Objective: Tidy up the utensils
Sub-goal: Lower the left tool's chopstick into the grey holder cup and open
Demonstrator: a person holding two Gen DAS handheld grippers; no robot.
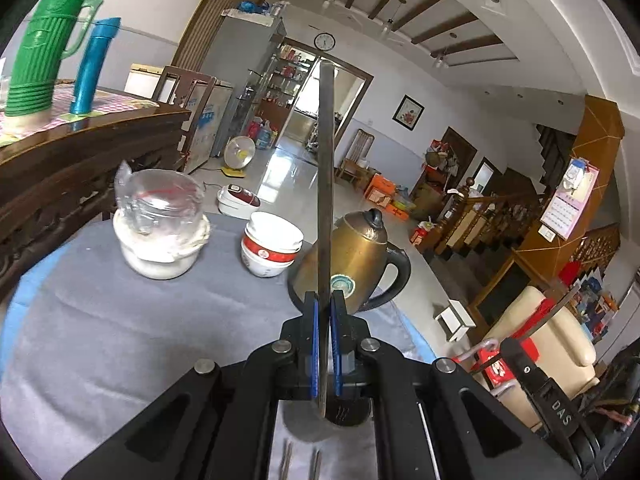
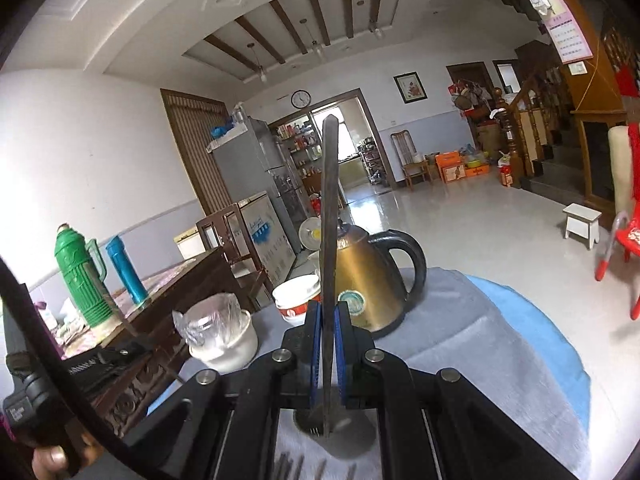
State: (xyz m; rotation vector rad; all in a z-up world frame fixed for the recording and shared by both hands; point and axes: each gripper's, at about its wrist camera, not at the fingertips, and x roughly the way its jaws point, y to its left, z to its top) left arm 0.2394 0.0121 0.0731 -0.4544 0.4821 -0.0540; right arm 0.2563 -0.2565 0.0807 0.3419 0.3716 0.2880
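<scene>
Each gripper carried one flat, dull-grey metal utensil, edge-on to its camera; type unclear, handles likely. Left gripper [image 1: 325, 308]: blue pads pressed together on a long strip [image 1: 326, 184] whose long axis ran straight out from the jaws, up past the brass-coloured kettle [image 1: 360, 256]. Right gripper [image 2: 325, 316]: same clamp on a darker strip [image 2: 329, 216], also rising in front of the kettle. Below each pair of jaws, nearer than the kettle, a dark round holder [image 1: 346, 414] stood on the grey cloth [image 1: 100, 320]. Loose metal pieces lay nearer still. Neither hand looked closer to the holder. Stacked red-and-white bowls [image 1: 270, 250] sat left of the kettle
</scene>
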